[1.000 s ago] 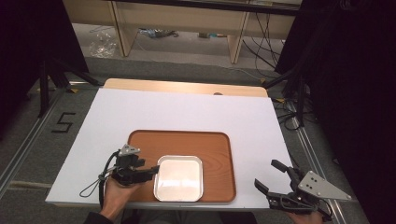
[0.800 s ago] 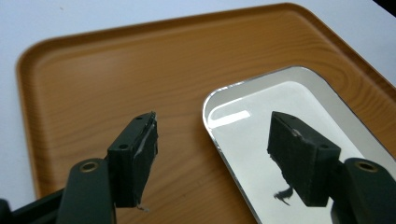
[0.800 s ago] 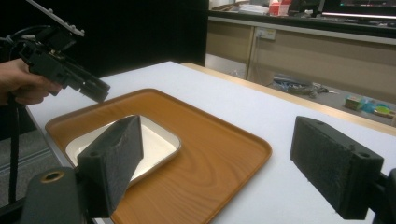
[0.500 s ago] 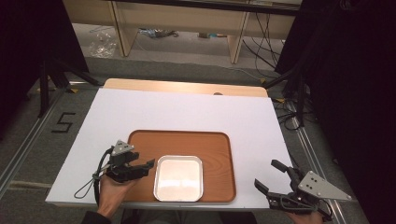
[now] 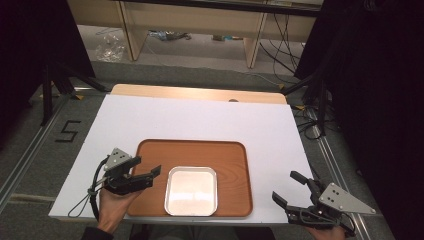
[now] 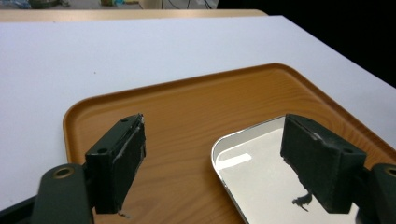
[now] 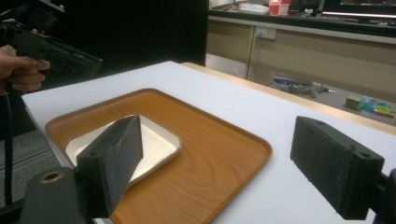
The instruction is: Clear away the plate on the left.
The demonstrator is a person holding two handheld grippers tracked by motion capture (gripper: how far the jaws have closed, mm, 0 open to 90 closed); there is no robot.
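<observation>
A brown wooden tray lies near the front of the white table. A square metal dish sits in its front half. My left gripper hovers over the tray's left edge, pointing right at the dish. Its jaws have just been opening and stand open with nothing pinched. In the left gripper view the open left gripper frames the dish's corner lying below on the tray. My right gripper is open off the tray's right front corner. The right gripper looks across the tray to the dish.
The table's back half is bare white, with a wooden strip along its far edge. Beyond it are wooden furniture legs and cables on the floor. A hand with the left gripper is at the far left of the right gripper view.
My left gripper has drawn back a little to the left from the dish's edge and risen, and its jaws have spread wider. The dish stays in the tray. The right gripper has not moved.
</observation>
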